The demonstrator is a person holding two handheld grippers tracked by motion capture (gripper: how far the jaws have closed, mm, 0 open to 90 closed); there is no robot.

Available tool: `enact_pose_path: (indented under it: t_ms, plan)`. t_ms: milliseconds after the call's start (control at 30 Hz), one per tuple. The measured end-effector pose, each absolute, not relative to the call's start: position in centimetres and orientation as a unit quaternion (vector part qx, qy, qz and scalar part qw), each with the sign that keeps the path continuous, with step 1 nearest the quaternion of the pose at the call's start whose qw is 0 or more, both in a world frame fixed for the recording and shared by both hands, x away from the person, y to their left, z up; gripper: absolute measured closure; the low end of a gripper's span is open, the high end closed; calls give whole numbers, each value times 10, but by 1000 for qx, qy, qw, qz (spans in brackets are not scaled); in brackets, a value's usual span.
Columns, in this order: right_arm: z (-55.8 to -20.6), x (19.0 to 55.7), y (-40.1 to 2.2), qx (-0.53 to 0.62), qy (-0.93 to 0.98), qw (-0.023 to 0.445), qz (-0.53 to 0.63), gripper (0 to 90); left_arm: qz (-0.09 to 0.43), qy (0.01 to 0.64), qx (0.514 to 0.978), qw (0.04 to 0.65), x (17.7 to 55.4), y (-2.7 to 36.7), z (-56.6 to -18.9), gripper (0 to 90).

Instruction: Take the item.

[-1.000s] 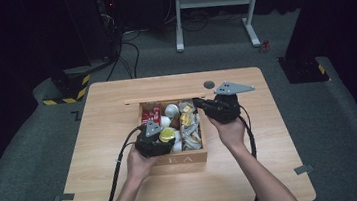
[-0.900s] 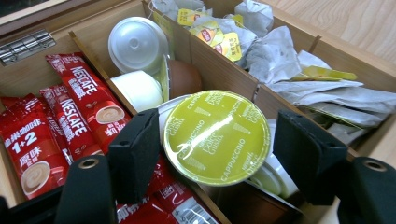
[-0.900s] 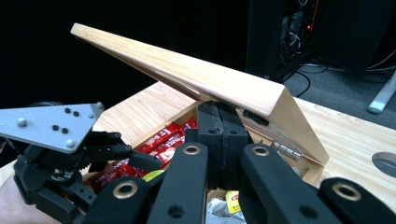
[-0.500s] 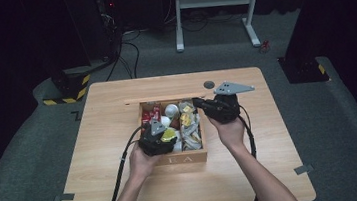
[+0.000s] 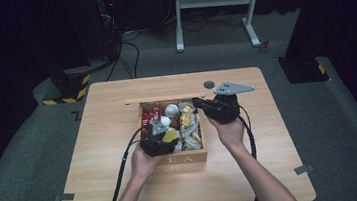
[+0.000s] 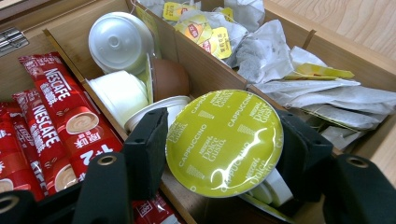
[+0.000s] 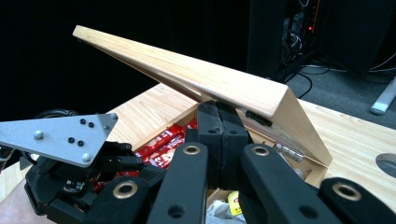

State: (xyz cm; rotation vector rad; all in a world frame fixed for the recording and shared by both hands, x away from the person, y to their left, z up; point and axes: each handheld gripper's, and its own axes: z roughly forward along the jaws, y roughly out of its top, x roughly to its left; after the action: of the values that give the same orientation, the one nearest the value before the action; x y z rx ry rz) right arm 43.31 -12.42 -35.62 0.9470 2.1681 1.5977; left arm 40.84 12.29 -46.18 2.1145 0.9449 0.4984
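Red Nescafe sachets point(image 6: 56, 116) lay packed in one outer compartment, beside white capsules point(image 6: 119, 44) and a brown one point(image 6: 170, 79) in the middle row. Crumpled tea bags point(image 6: 280, 60) with yellow tags point(image 6: 205, 32) filled the other outer compartment. On the wooden bench point(image 5: 100, 139) a dark round disc point(image 5: 209, 84) lay near the far edge. Beyond, a white frame point(image 5: 217, 6) stood on grey floor point(image 5: 30, 146), near a yellow-and-black striped base point(image 5: 67, 89).
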Motion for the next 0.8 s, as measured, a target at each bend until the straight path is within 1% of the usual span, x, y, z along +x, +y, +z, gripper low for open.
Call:
enact_pose_path:
  t_ms: [267, 800]
  plan:
    - [-356, 433, -124, 327, 752, 144, 553, 900, 201, 367, 819, 393, 405, 127, -456, 401]
    - [-356, 433, -123, 328, 751, 142, 555, 900, 191, 371, 804, 425, 396, 144, -443, 402]
